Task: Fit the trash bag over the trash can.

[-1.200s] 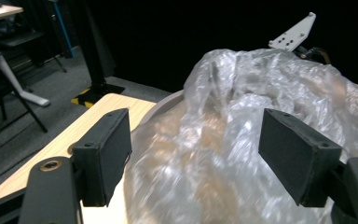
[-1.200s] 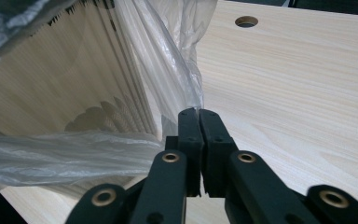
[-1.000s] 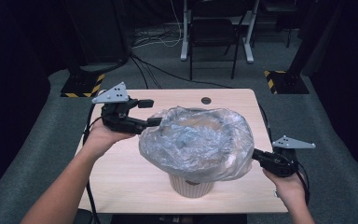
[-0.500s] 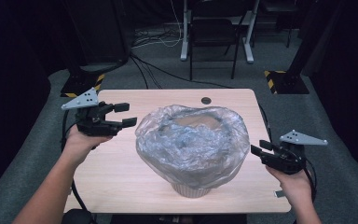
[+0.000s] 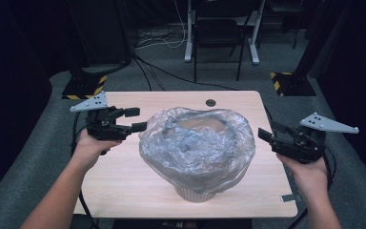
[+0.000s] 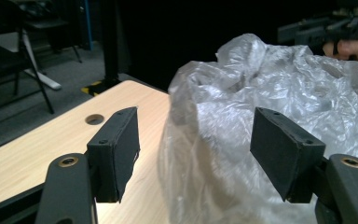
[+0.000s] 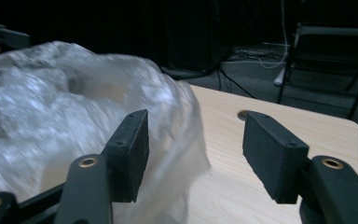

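Left hand (image 5: 94, 145) came in from the near left, forearm angled up across the surface's (image 5: 138, 176) near-left corner. It held the left gripper (image 5: 134, 119) level, jaws pointing right toward the plastic bag (image 5: 198, 143). Jaws released, standing apart with nothing clamped; in the left gripper view the bag's crinkled side (image 6: 242, 140) lay just ahead of and between them, no pad pressing on it.

Bag sat at mid-surface, draped over a pale ribbed bin (image 5: 195, 193) whose base showed under the near edge of the plastic. Mouth of the bag open on the far side.

Right hand (image 5: 310, 174) stood at the right edge of the surface, wrist off the near-right corner, right gripper (image 5: 266, 136) pointing left at the bag. Jaws released and empty; they had just been opening. In the right gripper view, bag plastic (image 7: 74, 107) lay beyond the left-hand jaw, bare wood beyond the other.

Against a second earlier: left gripper had drawn back leftward off the bag's rim; right gripper had let go of the bag's lower edge, now higher and clear of it. Bag had settled lower over the bin.
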### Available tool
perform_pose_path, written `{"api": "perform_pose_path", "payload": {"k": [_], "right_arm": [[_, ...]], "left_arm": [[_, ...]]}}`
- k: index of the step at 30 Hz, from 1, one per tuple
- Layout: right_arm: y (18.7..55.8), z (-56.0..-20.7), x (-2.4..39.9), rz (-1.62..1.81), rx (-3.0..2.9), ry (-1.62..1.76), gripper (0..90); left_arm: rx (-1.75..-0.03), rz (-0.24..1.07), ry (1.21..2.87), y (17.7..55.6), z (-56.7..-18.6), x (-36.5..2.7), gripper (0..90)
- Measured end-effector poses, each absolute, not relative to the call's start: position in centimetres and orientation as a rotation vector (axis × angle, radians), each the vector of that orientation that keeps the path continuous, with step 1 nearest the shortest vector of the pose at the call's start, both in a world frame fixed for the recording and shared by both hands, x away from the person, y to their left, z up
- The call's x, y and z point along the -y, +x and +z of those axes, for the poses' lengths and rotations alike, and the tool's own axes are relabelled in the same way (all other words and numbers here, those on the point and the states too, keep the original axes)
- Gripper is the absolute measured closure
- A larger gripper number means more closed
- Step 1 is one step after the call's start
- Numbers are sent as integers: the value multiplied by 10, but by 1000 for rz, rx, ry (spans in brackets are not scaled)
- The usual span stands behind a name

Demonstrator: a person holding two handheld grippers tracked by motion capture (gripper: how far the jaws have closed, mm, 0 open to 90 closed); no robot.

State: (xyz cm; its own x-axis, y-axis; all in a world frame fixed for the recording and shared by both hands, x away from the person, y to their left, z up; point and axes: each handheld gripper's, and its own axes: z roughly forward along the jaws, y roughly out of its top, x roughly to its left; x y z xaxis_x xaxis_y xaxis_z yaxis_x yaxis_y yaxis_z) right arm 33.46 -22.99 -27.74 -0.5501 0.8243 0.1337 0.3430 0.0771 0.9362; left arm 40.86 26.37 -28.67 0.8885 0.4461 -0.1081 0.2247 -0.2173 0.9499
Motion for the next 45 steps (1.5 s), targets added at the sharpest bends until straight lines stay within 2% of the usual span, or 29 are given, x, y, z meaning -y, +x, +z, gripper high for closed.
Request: {"api": "perform_pose_path", "payload": {"k": [4,6,9,15,17,20,26,33,39,43,45], "right_arm": [[344,-279,217,1478,-1962,1131,376],[348,-282,212,1475,-1983,1131,406],[353,-287,207,1490,-2030,1111,511],[352,-291,199,1483,-2102,1043,841],[351,-292,198,1461,-2105,1021,900],[352,-292,197,1421,-2104,1017,900],[361,-294,198,1353,-2062,1054,900],[372,-304,202,1278,-2060,1122,900],[370,-316,214,1310,-2042,1172,894],[362,-301,219,1438,-1966,1164,600],[359,-293,217,1484,-1950,1146,541]], "left_arm": [[-489,194,1823,414,-291,-251,354],[-472,174,1830,416,-292,-246,406],[-449,163,1852,418,-294,-239,507],[-419,167,1884,420,-297,-231,722],[-412,181,1889,420,-298,-229,781],[-422,211,1891,421,-298,-227,837],[-494,267,1884,429,-300,-228,871],[-559,263,1905,435,-308,-232,872],[-544,242,1872,431,-308,-233,858],[-522,253,1860,427,-302,-232,849],[-512,263,1862,426,-299,-231,844]]}}
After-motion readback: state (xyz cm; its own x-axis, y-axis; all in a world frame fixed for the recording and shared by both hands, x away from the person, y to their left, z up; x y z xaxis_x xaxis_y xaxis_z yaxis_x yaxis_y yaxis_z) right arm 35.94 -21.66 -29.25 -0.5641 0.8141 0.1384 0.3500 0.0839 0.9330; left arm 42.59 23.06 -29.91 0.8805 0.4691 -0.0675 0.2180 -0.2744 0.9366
